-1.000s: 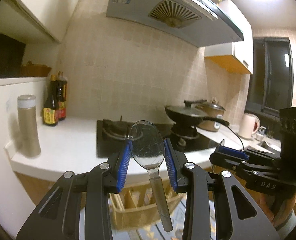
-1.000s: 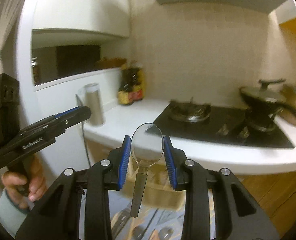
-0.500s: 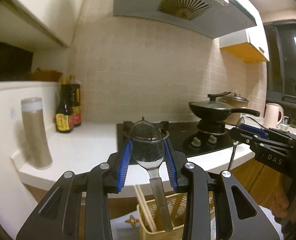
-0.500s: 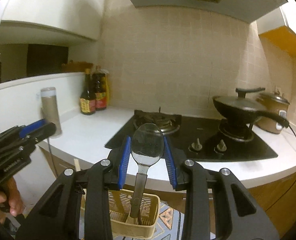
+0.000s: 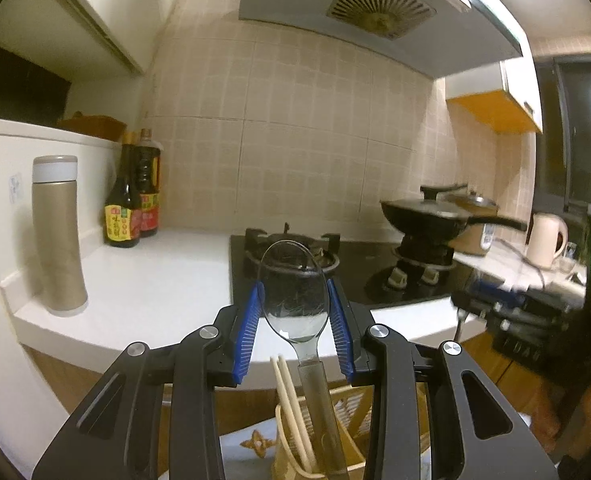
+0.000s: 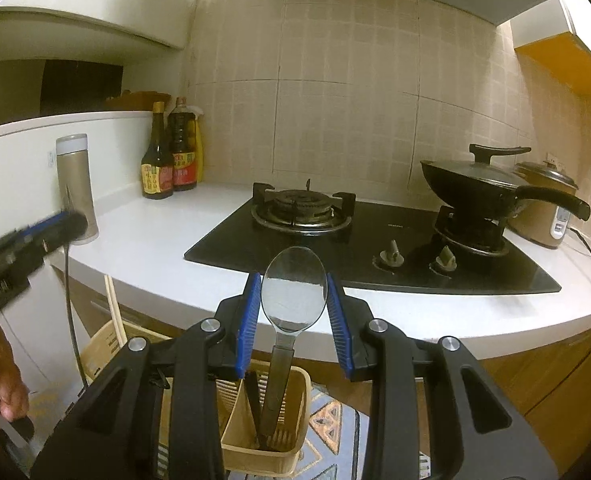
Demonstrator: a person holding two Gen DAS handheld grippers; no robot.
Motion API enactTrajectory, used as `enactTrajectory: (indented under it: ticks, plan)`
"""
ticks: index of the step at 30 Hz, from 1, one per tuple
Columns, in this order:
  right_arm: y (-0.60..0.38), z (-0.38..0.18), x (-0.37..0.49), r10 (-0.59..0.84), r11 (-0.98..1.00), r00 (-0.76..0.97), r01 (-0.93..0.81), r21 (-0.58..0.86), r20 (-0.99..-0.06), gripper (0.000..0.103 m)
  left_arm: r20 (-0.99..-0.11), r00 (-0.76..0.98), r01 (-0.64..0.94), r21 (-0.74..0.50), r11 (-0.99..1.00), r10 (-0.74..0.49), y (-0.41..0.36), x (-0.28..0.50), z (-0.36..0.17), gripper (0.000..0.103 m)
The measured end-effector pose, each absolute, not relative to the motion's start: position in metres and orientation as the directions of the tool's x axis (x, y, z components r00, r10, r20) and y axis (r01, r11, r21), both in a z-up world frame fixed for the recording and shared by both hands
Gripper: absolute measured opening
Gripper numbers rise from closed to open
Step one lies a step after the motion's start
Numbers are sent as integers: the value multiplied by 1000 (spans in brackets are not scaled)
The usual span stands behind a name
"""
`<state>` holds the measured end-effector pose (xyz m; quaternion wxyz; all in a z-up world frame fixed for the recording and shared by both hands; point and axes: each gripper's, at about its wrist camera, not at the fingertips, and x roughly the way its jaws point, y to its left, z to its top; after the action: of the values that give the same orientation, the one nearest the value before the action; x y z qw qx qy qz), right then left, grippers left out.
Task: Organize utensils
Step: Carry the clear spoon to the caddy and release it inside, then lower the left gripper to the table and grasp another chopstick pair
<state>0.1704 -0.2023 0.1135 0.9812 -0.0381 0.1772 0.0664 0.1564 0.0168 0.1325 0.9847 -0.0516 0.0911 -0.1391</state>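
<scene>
**Two spoons poised over the caddy**

Each gripper is closed on a spoon by the bowl, handle hanging down: the left gripper (image 5: 294, 322) pinches its spoon (image 5: 295, 304) between the blue pads, and the right gripper (image 6: 293, 312) pinches a second spoon (image 6: 294, 294) the same way.

The step in hand looks like lowering spoons into the caddy (image 6: 265, 446) below the counter (image 5: 147, 280). Next, each handle must settle fully into a slot before the jaws part.

The right view shows its handle reaching down into a slot beside a dark utensil. The left view shows chopsticks (image 5: 291, 408) standing in the caddy by its spoon's handle, which the right view lacks; whether that handle has entered a slot is probably hidden at the frame's bottom edge.
</scene>
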Motion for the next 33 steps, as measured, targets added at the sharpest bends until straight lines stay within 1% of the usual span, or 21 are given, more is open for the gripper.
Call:
enactTrajectory:
  ticks: [4,7,12,14,18,19,20,21,22,24,27,29,31,33]
  plan:
    - [-205,115,170,117,989,931,-140,-42,-346,30,-136,952,254,-146,956,-273,18,160,146,32]
    - [-203,114,171,109,990,933,-134,-51,-343,30,-109,970,207,-102,973,-218,9,165,144,32]
    - [-202,104,176,101,989,929,-134,-67,-357,30,-107,979,172,-36,984,-175,-5,166,124,32]
    - [-202,99,176,107,988,924,-141,-68,-366,30,-119,978,169,-9,986,-169,-9,165,115,32]
    - [-206,94,175,146,985,904,-172,-30,-401,31,-153,968,198,-25,980,-200,-5,164,107,33]
    - [-208,93,174,154,984,901,-176,-18,-406,32,-168,961,216,-41,975,-220,-2,164,106,33]
    - [-210,93,171,165,983,895,-181,0,-415,36,-176,957,226,-53,973,-232,0,163,105,38]
    - [-212,93,169,174,983,890,-186,14,-422,54,-187,951,237,-69,969,-246,3,160,105,45]
    - [-215,93,166,186,981,885,-191,31,-427,61,-191,948,244,-80,967,-255,6,156,105,47]
    - [-220,93,156,201,979,883,-197,53,-424,62,-203,941,254,-97,962,-269,10,148,106,49]
    - [-223,91,140,214,976,864,-204,73,-455,62,-240,921,279,-145,949,-308,18,133,106,54]
    - [-225,89,128,216,976,854,-199,86,-474,62,-272,903,295,-169,941,-332,21,124,104,55]
    - [-228,86,115,232,972,834,-209,104,-500,62,-313,882,306,-188,933,-352,22,112,101,55]
    - [-230,83,106,242,970,819,-215,113,-520,62,-376,850,317,-193,929,-368,20,103,96,55]
